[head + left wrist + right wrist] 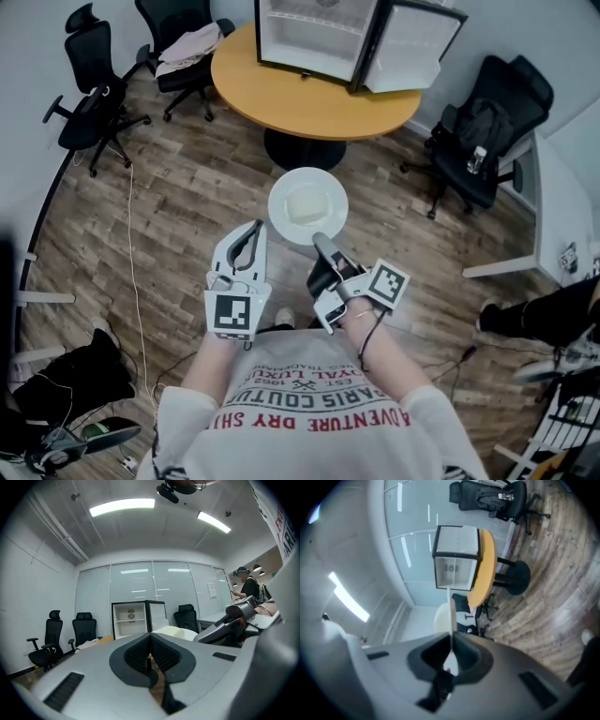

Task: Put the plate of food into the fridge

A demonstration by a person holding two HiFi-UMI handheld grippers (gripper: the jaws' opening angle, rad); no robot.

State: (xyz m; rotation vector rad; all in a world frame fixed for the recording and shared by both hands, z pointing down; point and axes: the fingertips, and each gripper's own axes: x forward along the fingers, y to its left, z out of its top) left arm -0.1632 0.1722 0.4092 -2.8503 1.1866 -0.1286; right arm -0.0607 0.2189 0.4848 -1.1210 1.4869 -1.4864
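The right claw is pinched tight on the near rim of the plate — pale food on it — holding it above the wood floor, short of the round tabletop bearing the open fridge, while the left claw beside it is closed on nothing.

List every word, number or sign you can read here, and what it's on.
"ADVENTURE DRY SH...": red print on the person's T-shirt, upside down in the head view, end cut off.
"PARIS COUTU...": same shirt.
"ROYAL LUXU...": same shirt.
"EST. 1962": same shirt, small, barely legible.
Sheet on the glass wall: too small to read.
Plate and fridge: no lettering visible.
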